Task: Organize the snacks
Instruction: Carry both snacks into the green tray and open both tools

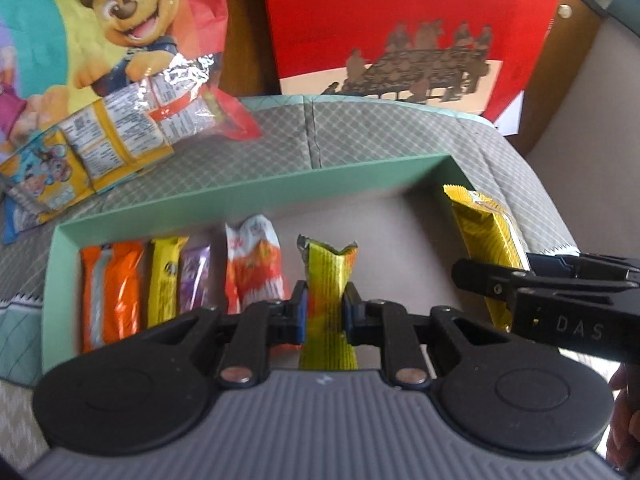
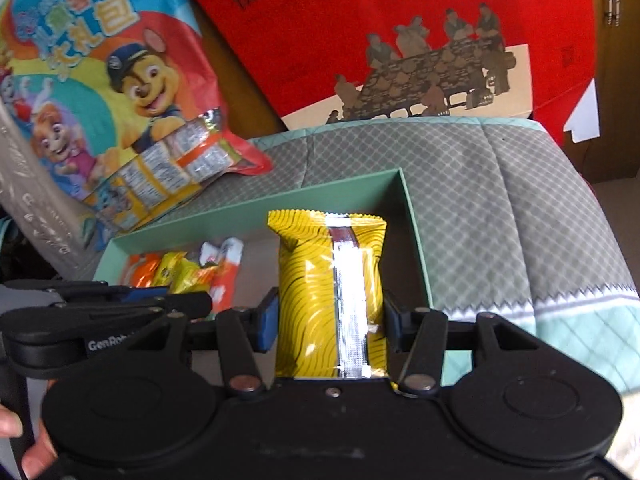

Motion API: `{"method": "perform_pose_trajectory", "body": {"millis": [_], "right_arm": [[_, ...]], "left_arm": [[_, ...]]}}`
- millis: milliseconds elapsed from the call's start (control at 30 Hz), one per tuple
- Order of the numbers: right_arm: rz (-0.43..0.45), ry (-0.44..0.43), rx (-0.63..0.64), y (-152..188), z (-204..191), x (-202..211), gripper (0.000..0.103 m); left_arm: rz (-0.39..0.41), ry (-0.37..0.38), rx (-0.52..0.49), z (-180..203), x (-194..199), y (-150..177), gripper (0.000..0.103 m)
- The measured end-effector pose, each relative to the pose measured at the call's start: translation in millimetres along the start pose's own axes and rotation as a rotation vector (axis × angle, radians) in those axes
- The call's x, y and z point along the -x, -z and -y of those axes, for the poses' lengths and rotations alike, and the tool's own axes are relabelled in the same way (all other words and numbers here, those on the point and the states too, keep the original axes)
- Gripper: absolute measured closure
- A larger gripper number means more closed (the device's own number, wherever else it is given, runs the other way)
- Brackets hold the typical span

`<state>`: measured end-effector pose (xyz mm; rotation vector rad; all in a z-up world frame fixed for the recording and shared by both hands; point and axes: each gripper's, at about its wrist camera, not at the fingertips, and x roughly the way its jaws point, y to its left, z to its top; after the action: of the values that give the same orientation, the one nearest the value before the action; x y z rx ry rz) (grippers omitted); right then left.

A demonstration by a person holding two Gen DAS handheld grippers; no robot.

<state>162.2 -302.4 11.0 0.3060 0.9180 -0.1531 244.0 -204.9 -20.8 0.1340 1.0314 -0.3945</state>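
Yellow-green bar (image 1: 327,304) pinched in my left gripper (image 1: 324,312), wide yellow packet (image 2: 332,292) clamped in my right gripper (image 2: 330,316), both over green box (image 1: 256,188) to extend the snack row (image 1: 180,284).

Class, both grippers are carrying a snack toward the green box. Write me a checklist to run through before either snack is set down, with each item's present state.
1. Left gripper shut on the narrow yellow-green snack: ok.
2. Right gripper shut on the wide yellow packet: ok.
3. Bare floor in the green box right of the row of snacks: ok.
4. Grippers apart from each other: ok, though close.
5. Snack clear of the box floor: cannot tell.
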Motion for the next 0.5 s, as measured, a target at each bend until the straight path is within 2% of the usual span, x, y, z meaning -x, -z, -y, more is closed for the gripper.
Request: {"method": "perform_pose_trajectory", "body": {"millis": [133,200,233,267,300,367,433,467,500], "right_arm": [[-0.01,0.015,0.013,-14,6,-25,0.052],[-0.003,0.025,0.038,-20,4,-34,0.049],[0.003,0.031,0.045,-20,4,-35,0.045],[0.01,0.042,0.051,-23,3,-38,0.033],[0.017,0.045,0.052,-24,4,-38,0.029],[0.035,0.024,0.046,-23,3,-34,0.02],[0.045,0.017,0.043,-21,2,-30,0.013],[0.046,0.024,0.038,-20,2,-27,0.0],[0.053,0.036,0.031,-19,2,-24,0.0]], "left_arm": [[-0.004,-0.014,0.0,-3,-25,-16,0.086],[0.003,-0.031,0.002,-5,-33,-22,0.081],[0.015,-0.049,0.0,-5,-36,-25,0.065],[0.023,-0.069,-0.001,-6,-37,-26,0.036],[0.035,-0.082,-0.002,-6,-37,-27,0.028],[0.062,-0.105,-0.01,-6,-34,-24,0.024],[0.044,-0.104,0.003,-9,-33,-24,0.016],[0.042,-0.104,0.012,-11,-32,-23,0.013],[0.045,-0.107,0.015,-11,-29,-20,0.013]]}}
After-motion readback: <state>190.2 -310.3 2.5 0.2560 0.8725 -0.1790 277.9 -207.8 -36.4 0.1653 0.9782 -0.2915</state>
